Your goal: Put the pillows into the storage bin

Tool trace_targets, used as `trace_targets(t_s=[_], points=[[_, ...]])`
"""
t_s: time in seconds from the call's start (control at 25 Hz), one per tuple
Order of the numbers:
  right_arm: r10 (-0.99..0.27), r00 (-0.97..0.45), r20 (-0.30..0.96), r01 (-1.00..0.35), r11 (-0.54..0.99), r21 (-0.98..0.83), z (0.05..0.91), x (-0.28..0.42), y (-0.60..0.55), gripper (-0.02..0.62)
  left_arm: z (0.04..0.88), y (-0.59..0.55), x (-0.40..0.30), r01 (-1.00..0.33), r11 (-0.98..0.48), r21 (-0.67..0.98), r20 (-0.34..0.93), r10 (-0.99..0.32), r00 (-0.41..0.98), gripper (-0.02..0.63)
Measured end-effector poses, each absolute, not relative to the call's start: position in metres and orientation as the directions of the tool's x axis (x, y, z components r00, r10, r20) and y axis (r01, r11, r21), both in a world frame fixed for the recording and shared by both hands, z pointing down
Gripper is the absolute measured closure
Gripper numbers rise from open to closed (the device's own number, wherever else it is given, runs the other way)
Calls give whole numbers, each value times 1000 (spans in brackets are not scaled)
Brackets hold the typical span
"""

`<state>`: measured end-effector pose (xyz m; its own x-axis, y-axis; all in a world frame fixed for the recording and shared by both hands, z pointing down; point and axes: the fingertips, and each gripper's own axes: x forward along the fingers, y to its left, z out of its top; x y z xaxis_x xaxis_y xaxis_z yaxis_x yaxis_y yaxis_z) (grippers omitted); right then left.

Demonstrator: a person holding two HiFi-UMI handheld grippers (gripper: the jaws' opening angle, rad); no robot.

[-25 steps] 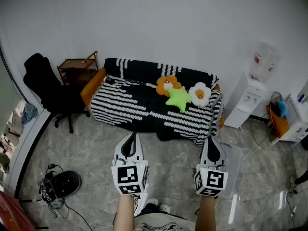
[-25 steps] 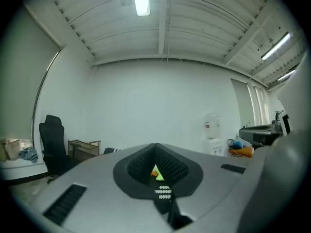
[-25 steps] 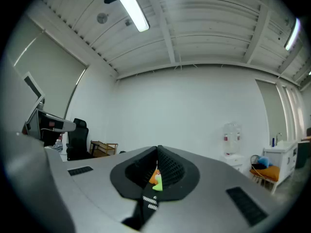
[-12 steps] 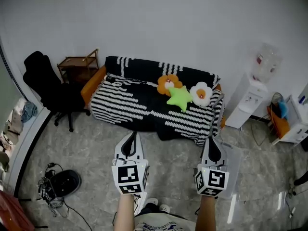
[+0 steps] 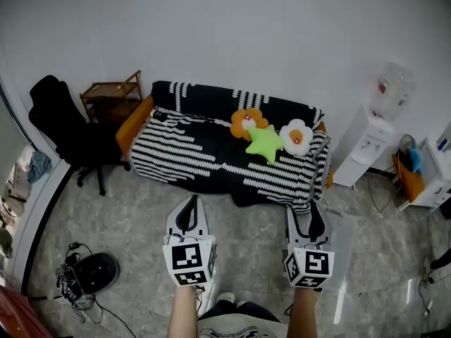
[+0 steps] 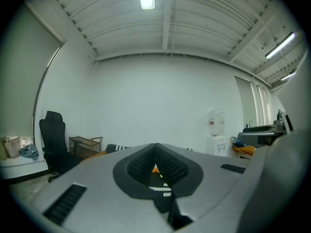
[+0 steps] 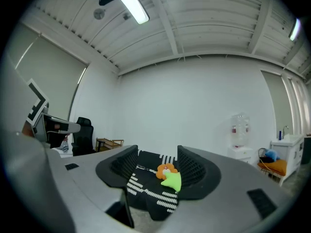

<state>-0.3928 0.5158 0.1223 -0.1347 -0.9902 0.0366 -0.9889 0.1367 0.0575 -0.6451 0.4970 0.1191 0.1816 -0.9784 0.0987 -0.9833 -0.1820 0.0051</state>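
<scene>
Three pillows lie on the right half of a sofa [image 5: 190, 157] under a black-and-white striped throw: an orange flower [image 5: 246, 122], a green star [image 5: 265, 142] and a white flower [image 5: 296, 137]. A clear storage bin [image 5: 343, 239] stands on the floor just right of my right gripper. My left gripper [image 5: 188, 212] is shut and empty, its pads meeting in the left gripper view [image 6: 155, 153]. My right gripper [image 5: 308, 219] is open; its jaws have just been opening with nothing between them. Far beyond its jaws [image 7: 158, 165] the right gripper view shows the orange flower [image 7: 166, 169] and green star [image 7: 171, 181]. Both grippers hover over the floor, well short of the sofa.
A black office chair [image 5: 67, 129] and a wooden side table [image 5: 113, 97] stand left of the sofa. A water dispenser [image 5: 370, 136] and an orange-topped stand [image 5: 409, 178] are at the right. A round black device with cables [image 5: 91, 270] lies on the floor at the lower left.
My right gripper's jaws have spread from shut to open. Both grippers have dropped slightly in the picture. The left gripper stays shut.
</scene>
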Motion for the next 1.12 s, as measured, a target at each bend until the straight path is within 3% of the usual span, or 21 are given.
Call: trace_targets(t_s=[0.64, 1.12], points=[[-985, -153, 86, -985, 159, 67, 152, -394, 416, 298, 150, 398, -640, -980, -198, -1, 155, -968, 195, 592], [-969, -242, 54, -966, 246, 75, 130, -368, 178, 295, 128, 187, -623, -995, -101, -25, 130, -987, 97, 592]])
